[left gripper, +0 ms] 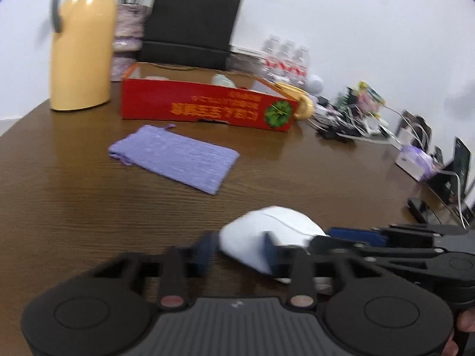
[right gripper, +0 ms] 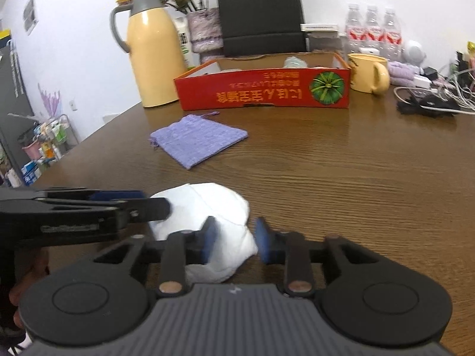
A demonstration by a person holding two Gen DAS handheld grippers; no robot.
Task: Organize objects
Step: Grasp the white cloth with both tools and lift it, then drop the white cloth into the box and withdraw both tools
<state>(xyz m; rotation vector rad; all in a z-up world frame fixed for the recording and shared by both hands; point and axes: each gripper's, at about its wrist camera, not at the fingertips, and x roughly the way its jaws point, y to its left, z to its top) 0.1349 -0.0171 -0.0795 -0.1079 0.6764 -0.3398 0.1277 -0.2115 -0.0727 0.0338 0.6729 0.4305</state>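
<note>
I have both sets of jaws down at the near edge of the tabletop, working the same white cloth bundle, which lies crumpled right in front of me. My right gripper straddles its near right corner: the left pad presses into the fabric, the right pad stands just clear, so these jaws are narrowly spread around the cloth, not yet pinching it. My left gripper comes at the bundle from the left; one pad sits against the near left side and the other is pushed into the cloth, but blur keeps me from telling whether it truly grips. In the right wrist view its fingers reach across from the left and touch the bundle's far left part. The bundle's long axis runs roughly left to right, between my two hands, so each is about equally near. Farther off lies a purple pouch, flat, and beyond it the open red box, probably where things should go
</note>
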